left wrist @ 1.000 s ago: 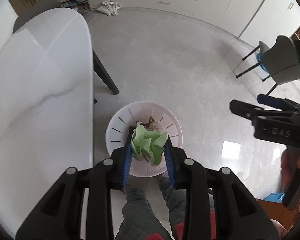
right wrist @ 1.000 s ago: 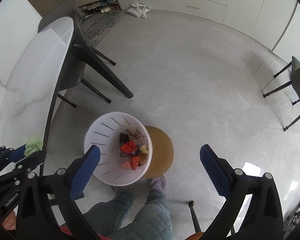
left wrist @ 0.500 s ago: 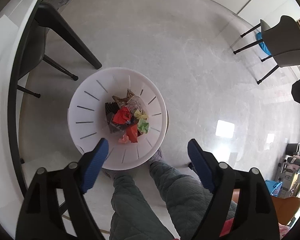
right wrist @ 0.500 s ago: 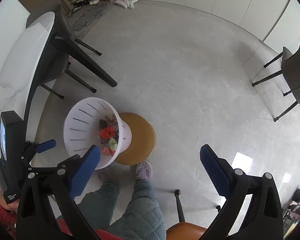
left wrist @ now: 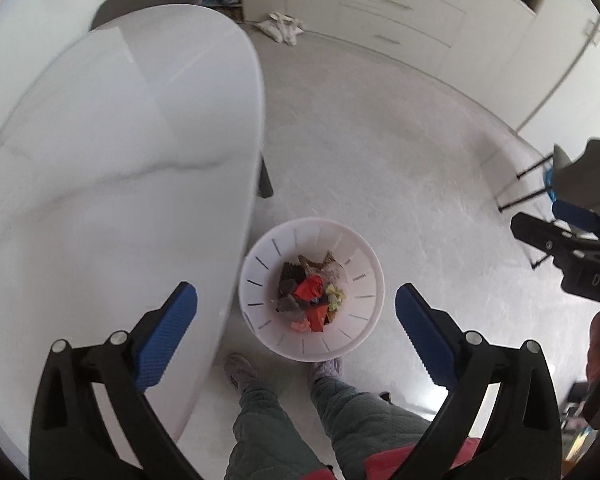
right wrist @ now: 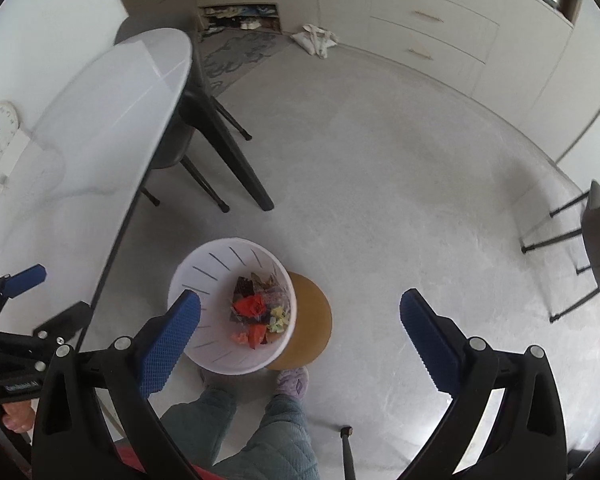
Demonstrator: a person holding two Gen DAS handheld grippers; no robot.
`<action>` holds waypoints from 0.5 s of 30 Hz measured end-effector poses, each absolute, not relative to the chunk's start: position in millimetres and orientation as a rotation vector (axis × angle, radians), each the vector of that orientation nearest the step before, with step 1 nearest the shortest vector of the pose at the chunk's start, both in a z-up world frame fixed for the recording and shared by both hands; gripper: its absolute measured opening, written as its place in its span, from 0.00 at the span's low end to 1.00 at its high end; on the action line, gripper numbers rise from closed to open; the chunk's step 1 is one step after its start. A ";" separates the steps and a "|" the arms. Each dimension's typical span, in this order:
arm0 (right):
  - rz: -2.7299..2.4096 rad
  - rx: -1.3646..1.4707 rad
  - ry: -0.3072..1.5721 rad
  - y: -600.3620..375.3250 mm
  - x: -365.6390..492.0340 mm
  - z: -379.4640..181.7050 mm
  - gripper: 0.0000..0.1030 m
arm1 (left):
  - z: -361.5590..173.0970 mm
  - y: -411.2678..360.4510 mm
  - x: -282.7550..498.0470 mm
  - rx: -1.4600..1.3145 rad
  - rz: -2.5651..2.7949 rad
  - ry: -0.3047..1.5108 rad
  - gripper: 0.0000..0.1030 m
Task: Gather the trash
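Hanging wide and empty, jaws just opened, the left gripper framed the white bin; at three o'clock the right gripper, lettered "DAS", gaped empty.

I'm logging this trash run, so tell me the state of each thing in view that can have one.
Left tongs: open, empty, jaws just opened.
Right tongs: open, empty.
White slotted plastic bin: upright, lidless, holding crumpled paper scraps.
Pale green paper wad: lying in the bin.
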State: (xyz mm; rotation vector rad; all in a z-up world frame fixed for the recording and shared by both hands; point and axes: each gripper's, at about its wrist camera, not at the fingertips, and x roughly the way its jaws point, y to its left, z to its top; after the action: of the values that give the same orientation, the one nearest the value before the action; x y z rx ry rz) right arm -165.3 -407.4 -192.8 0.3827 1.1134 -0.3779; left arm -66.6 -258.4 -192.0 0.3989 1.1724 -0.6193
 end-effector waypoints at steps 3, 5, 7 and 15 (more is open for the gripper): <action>-0.296 0.319 1.083 -380.0 -134.9 -174.5 0.96 | -162.8 -214.0 -47.1 0.311 -0.514 1.130 0.92; -0.228 0.279 1.063 -356.4 -112.3 -163.5 0.96 | -148.5 -186.2 -38.2 0.268 -0.445 1.104 0.92; -0.169 0.258 1.047 -337.0 -93.3 -155.5 0.97 | -136.6 -157.1 -30.2 0.229 -0.374 1.084 0.92; -0.015 0.201 1.061 -267.4 -48.8 -149.2 0.98 | -115.7 -89.0 -15.5 0.155 -0.210 1.032 0.92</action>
State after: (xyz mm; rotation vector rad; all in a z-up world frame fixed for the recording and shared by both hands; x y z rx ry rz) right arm -48.8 -267.4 -149.2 0.2013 1.0611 -0.0148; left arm -15.5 -89.0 -115.7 0.1548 1.0321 -0.2097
